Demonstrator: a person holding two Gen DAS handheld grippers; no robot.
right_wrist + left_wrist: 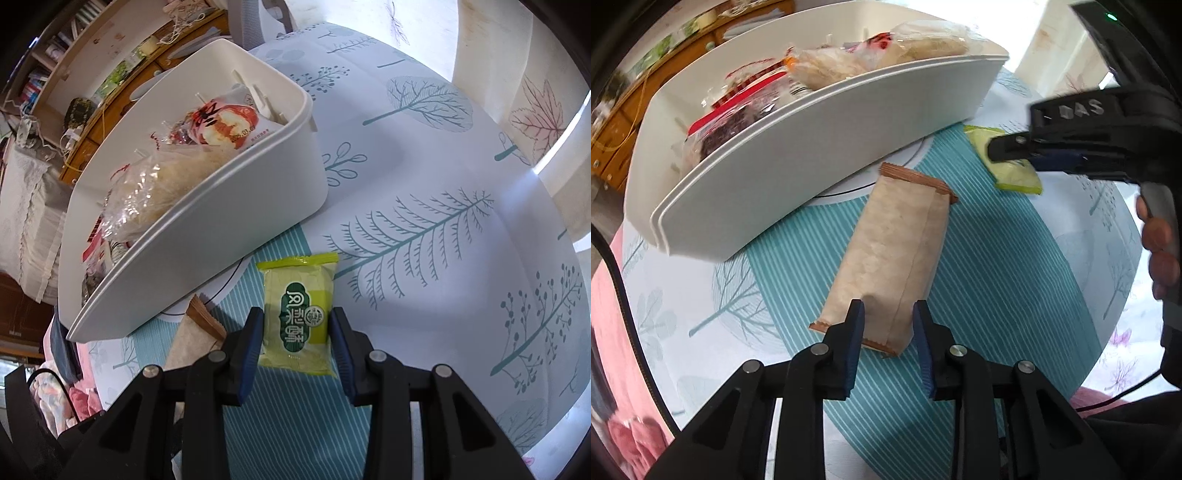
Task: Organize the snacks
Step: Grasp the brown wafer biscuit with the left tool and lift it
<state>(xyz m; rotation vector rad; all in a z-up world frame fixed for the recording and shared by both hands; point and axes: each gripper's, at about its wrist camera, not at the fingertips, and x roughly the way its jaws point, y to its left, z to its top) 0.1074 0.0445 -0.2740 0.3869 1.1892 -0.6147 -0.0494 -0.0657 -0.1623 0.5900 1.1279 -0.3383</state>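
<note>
A long tan snack packet (pixel 894 251) with brown crimped ends lies on a teal striped mat (pixel 997 277). My left gripper (pixel 888 325) is shut on its near end, a blue pad on each side. To the right, my right gripper (pixel 1012 151) is clamped on a yellow-green snack packet (pixel 1015 177). In the right wrist view this green packet (pixel 299 295) sits between the pads of the right gripper (pixel 295 332), which press its two long edges. The tan packet (pixel 188 343) shows at lower left there. A white bin (pixel 812 155) beyond both packets holds several wrapped snacks.
The bin's wall (pixel 221 229) stands just left of the green packet, with a red-and-white wrapped snack (pixel 225 125) at its far end. A tree-patterned tablecloth (pixel 424 166) covers the table. A person's hand (pixel 1160 251) grips the right tool. Wooden shelves stand behind.
</note>
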